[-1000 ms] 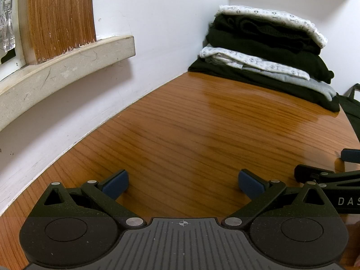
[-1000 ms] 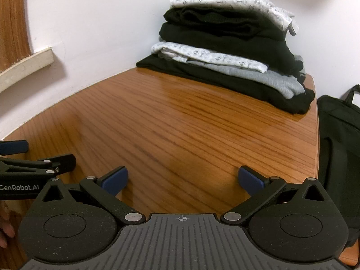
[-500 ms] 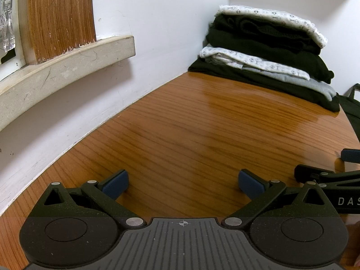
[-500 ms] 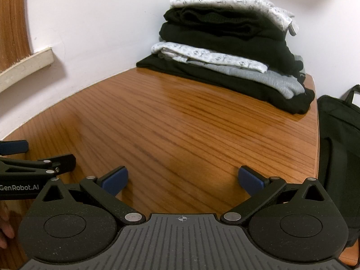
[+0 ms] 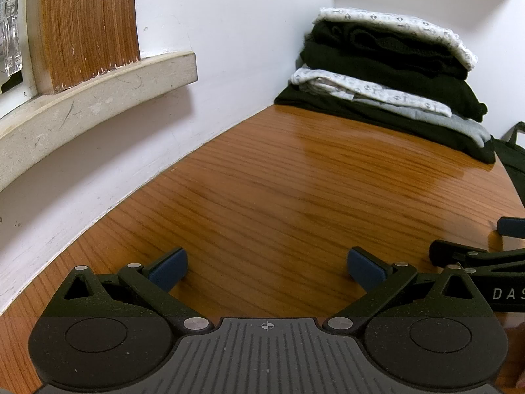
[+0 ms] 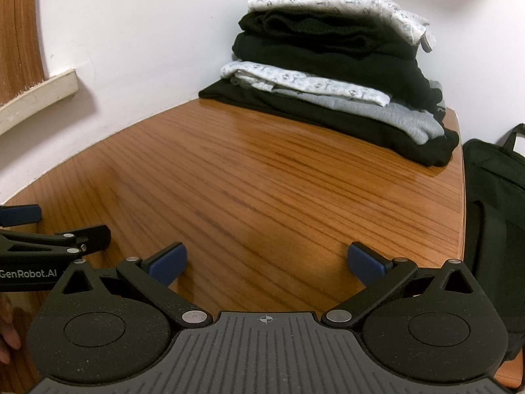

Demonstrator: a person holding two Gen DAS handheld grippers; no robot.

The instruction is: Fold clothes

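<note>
A stack of folded clothes (image 5: 387, 75), black, grey and white-patterned, sits at the far corner of the wooden table (image 5: 295, 190); it also shows in the right wrist view (image 6: 334, 65). My left gripper (image 5: 267, 267) is open and empty, low over the near table. My right gripper (image 6: 265, 264) is open and empty beside it. The right gripper's side shows at the right edge of the left wrist view (image 5: 475, 259), and the left gripper's side shows at the left edge of the right wrist view (image 6: 49, 243).
White walls close the table's left and far sides. A stone sill (image 5: 98, 98) with a wooden panel (image 5: 88, 23) juts from the left wall. A black bag (image 6: 492, 197) stands past the table's right edge (image 6: 461, 203).
</note>
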